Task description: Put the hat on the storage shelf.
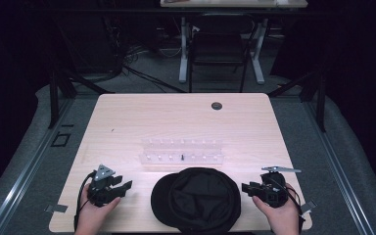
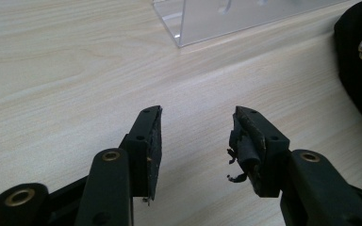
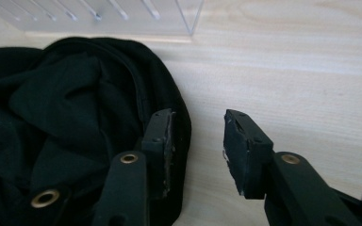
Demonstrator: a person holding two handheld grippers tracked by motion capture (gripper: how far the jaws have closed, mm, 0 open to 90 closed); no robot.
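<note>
A black cap (image 1: 196,198) lies crumpled at the front middle of the wooden table (image 1: 127,122). Left of the cap, my left gripper (image 1: 126,185) points toward it, jaws open over bare wood. The left gripper view has that gripper (image 2: 195,141) holding nothing, and the cap (image 2: 358,61) with a small emblem at the right edge. On the cap's other side, my right gripper (image 1: 245,187) faces it, also open. In the right gripper view one jaw of that gripper (image 3: 198,146) hangs over the cap's (image 3: 66,117) rim, with only wood in the gap.
A clear acrylic rack (image 1: 182,151) with rows of pegs stands just behind the cap, its corner in the left gripper view (image 2: 217,19) and the right gripper view (image 3: 122,14). A small dark peg (image 1: 182,157) sits in its front row. A round cable hole (image 1: 217,105) marks the table's far side.
</note>
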